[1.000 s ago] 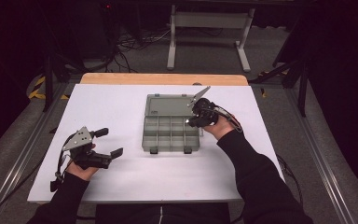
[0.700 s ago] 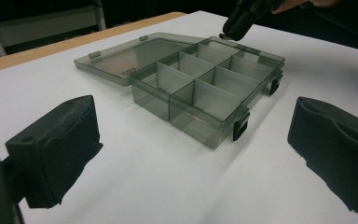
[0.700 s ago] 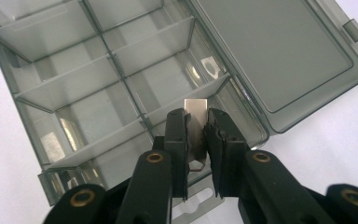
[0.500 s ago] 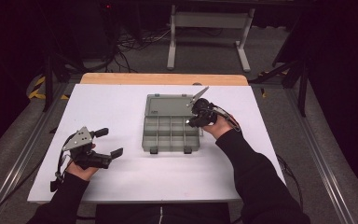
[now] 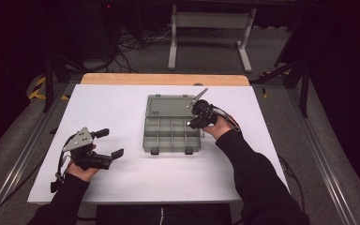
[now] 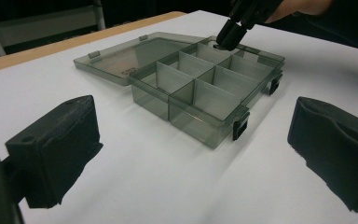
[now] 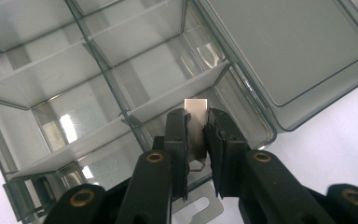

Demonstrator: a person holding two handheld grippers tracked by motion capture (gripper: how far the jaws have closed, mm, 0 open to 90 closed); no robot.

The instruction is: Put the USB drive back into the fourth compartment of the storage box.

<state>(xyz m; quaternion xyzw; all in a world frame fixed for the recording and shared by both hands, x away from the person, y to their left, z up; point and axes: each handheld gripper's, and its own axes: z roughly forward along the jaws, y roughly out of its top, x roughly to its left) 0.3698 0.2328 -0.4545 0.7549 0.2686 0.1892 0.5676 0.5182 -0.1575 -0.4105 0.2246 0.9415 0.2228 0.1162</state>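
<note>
1. High view: the open compartment box (image 5: 172, 132) lies in the middle of the white tabletop (image 5: 122, 187), its lid laid flat toward the far edge. The right tool (image 5: 198, 118) sits over the box's right-hand compartments, while the left tool (image 5: 107, 143) rests near the left edge, well apart from the box, its jaws spread with nothing between them.

2. Left gripper view: the left tool's two black pads (image 6: 56, 149) stand wide apart over bare tabletop. Farther off, the right tool (image 6: 230, 36) dips into a far compartment of the box (image 6: 205, 93).

3. Right gripper view: the right tool (image 7: 196, 126) is clamped on a small flat metal plate (image 7: 196, 114), held upright just above a compartment next to the lid hinge. To do this step well, I would keep the plate square to the dividers, lower it straight until it reaches the floor, and only then loosen the jaws, so that it neither tips nor catches a wall.
</note>
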